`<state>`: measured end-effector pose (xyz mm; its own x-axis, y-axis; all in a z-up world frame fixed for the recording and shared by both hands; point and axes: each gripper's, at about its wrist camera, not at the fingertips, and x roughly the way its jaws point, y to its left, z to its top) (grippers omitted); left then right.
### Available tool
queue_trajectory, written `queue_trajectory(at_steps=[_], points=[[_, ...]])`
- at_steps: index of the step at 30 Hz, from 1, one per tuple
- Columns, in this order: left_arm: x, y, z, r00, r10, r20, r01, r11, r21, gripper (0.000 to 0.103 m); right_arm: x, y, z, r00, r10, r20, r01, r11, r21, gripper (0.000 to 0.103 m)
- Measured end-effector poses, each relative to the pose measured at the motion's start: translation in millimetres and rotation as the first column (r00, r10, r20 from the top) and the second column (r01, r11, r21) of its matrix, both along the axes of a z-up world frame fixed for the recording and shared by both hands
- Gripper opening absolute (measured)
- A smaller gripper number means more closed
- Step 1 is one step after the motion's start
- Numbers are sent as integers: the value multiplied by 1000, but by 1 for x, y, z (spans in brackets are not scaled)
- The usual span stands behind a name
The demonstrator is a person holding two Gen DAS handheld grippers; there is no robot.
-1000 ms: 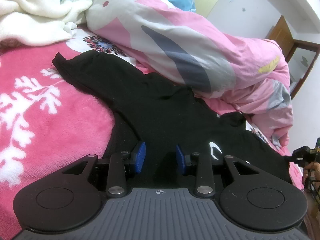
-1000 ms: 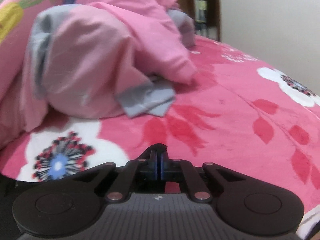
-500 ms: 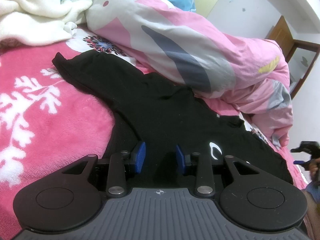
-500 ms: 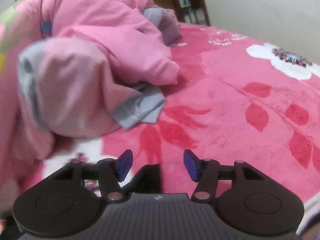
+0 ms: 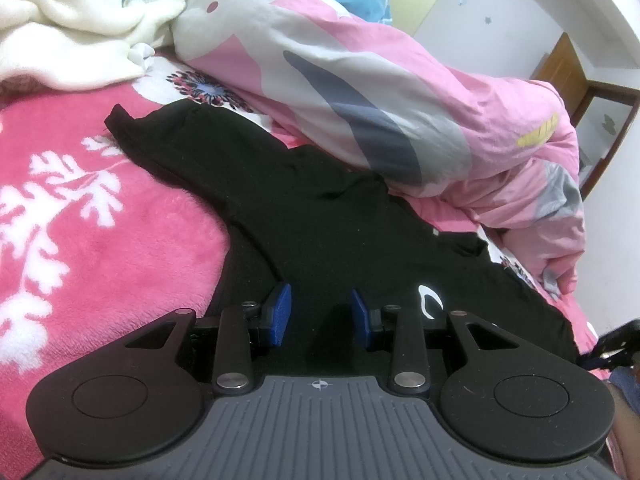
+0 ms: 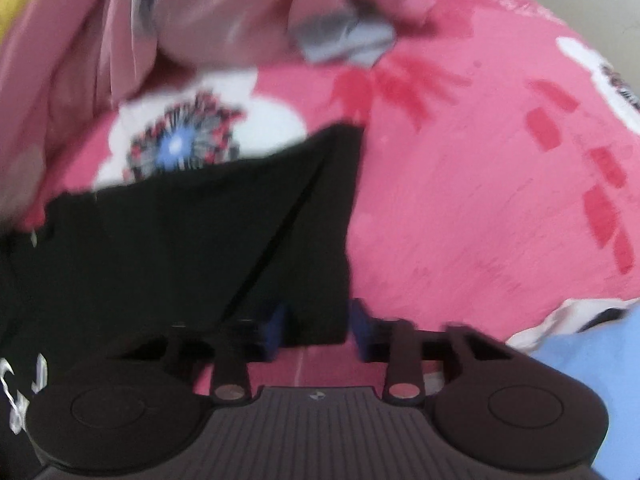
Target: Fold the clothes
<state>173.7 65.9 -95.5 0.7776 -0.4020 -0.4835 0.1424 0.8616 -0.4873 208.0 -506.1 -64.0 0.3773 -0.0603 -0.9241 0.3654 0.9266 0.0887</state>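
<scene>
Jaws parted on our left gripper (image 5: 320, 314) and right gripper (image 6: 318, 330); both sit over the black garment (image 5: 304, 216) at lower centre, gripping nothing.

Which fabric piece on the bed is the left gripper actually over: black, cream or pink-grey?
The black garment: it lies flat directly under the open left gripper. The cream blanket and pink-grey quilt sit bunched farther back.

right hand-held gripper (image 6: 318, 326) — opened, released | now over black shirt (image 6: 200, 240) corner

Matt black shirt (image 5: 320, 216), fleecy blanket (image 5: 100, 232)
</scene>
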Motion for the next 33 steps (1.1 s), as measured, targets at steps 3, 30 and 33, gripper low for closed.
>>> queue_trajectory(at_steps=[3,30,33], points=[[0,0,0,1000,0,0,0,1000,0,33,-1,17,7,994,98,-46,-102,990,-93,5],[-3,5,8,1000,26,-1,-26,1000,-16,34,3,148,95,885,290,364,-252,956,-148,46],[-9,9,19,998,60,-5,-60,998,-10,35,24,223,99,799,444,406,-440,891,-108,46]])
